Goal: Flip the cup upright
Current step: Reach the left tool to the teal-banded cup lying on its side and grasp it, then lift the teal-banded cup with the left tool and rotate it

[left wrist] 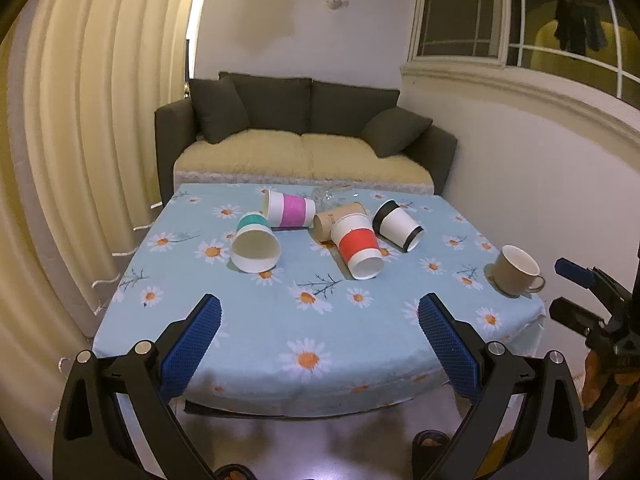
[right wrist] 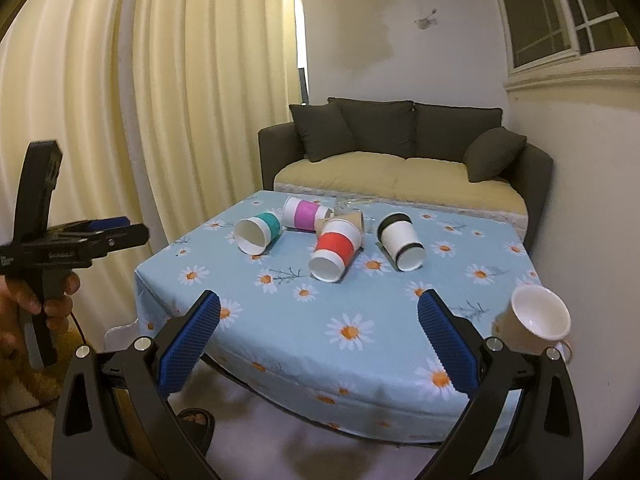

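Several paper cups lie on their sides on the daisy-print tablecloth (left wrist: 280, 320): a teal-banded cup (left wrist: 256, 246) (right wrist: 258, 232), a pink-banded cup (left wrist: 289, 209) (right wrist: 304, 214), a plain brown cup (left wrist: 338, 218), a red-banded cup (left wrist: 357, 250) (right wrist: 335, 250) and a black-banded cup (left wrist: 398, 225) (right wrist: 401, 241). A beige mug (left wrist: 516, 269) (right wrist: 534, 318) stands upright at the table's right edge. My left gripper (left wrist: 320, 312) is open and empty above the near table edge. My right gripper (right wrist: 319, 310) is open and empty, also short of the cups.
A dark sofa (left wrist: 304, 132) stands behind the table. Cream curtains (left wrist: 72, 140) hang at the left, a wall and window at the right. The right gripper shows at the left wrist view's right edge (left wrist: 592, 304). Sandalled feet (left wrist: 430, 442) stand below the table edge.
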A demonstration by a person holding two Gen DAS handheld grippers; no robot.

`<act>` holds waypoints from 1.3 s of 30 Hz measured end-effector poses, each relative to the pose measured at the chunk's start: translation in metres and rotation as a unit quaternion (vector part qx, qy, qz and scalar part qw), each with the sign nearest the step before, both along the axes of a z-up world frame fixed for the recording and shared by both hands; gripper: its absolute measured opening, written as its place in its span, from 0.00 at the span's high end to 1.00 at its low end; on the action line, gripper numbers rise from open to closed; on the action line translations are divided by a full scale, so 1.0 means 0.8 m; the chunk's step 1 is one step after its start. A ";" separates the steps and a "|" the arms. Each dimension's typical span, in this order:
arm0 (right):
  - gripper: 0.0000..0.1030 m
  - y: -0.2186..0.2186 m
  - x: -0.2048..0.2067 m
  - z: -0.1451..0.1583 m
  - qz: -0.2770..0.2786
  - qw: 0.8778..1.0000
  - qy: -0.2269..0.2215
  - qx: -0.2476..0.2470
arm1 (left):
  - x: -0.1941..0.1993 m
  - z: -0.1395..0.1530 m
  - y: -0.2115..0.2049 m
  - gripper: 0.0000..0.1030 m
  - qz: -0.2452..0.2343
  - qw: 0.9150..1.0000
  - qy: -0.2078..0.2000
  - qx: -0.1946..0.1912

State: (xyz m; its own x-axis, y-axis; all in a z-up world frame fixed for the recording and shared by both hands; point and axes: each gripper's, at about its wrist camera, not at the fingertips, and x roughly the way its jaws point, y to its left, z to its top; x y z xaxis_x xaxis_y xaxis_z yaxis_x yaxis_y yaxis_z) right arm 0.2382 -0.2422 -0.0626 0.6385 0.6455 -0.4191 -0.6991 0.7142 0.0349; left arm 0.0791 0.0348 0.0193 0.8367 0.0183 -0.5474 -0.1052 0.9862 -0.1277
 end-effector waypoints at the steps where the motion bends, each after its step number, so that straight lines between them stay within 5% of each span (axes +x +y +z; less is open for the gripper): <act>1: 0.05 0.006 0.006 0.002 0.002 1.000 0.001 -0.001 | 0.012 0.002 0.003 0.06 0.000 1.000 0.007 -0.003; 15: 0.05 0.076 0.112 -0.007 0.023 0.998 0.056 -0.001 | 0.199 -0.011 0.081 0.06 0.034 0.991 0.127 -0.036; 21: 0.05 0.091 0.139 -0.026 0.034 0.997 0.072 -0.004 | 0.284 -0.046 0.116 0.07 0.026 0.973 0.223 -0.047; 32: 0.05 0.092 0.159 -0.040 0.040 0.995 0.087 -0.003 | 0.369 -0.111 0.143 0.08 0.010 0.936 0.352 -0.025; 39: 0.05 0.087 0.162 -0.039 0.037 0.996 0.087 -0.003 | 0.383 -0.135 0.143 0.37 0.007 0.916 0.401 0.011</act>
State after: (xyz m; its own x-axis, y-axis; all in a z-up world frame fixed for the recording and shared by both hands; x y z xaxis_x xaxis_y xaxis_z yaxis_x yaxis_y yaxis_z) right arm 0.3678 -0.1724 -0.0939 0.5069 0.6850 -0.5233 -0.7339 0.6614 0.1548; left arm 0.3855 0.1491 -0.0891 0.1655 0.0444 -0.9852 -0.1693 0.9854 0.0160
